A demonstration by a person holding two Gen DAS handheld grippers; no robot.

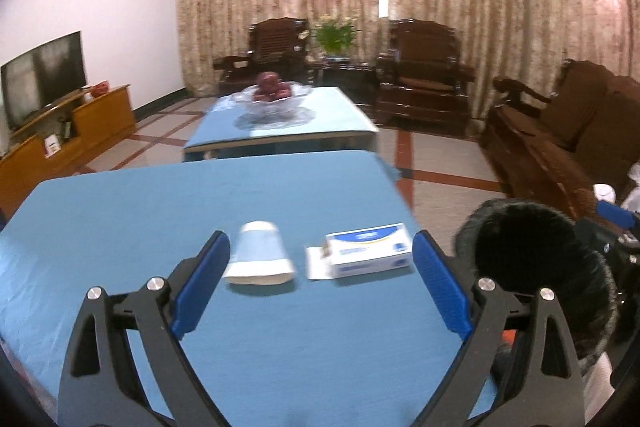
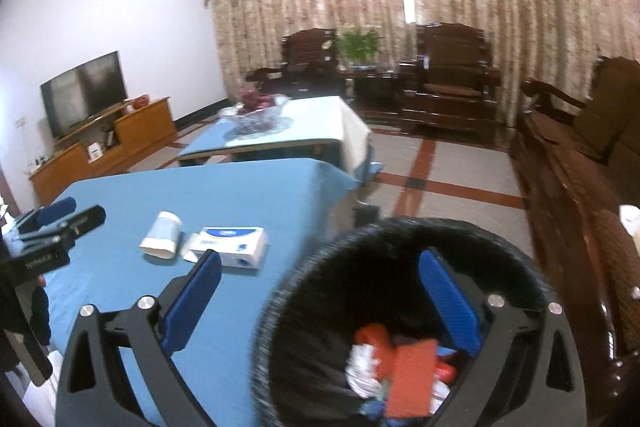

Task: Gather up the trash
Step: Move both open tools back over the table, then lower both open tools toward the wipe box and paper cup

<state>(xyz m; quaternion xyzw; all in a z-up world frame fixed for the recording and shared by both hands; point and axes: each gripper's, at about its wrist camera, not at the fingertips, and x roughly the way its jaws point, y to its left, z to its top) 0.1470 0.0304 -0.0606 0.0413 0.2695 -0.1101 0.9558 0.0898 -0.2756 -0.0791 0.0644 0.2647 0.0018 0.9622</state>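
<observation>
A white paper cup lies on its side on the blue table, with a white and blue carton box to its right. My left gripper is open and empty, just short of both. The cup and box also show in the right wrist view. My right gripper is open and empty above the black-lined trash bin, which stands at the table's right edge and holds red and white trash. The bin shows at the right of the left wrist view.
A second blue table behind carries a glass fruit bowl. Dark wooden armchairs and a sofa line the back and right. A TV on a wooden cabinet stands at the left.
</observation>
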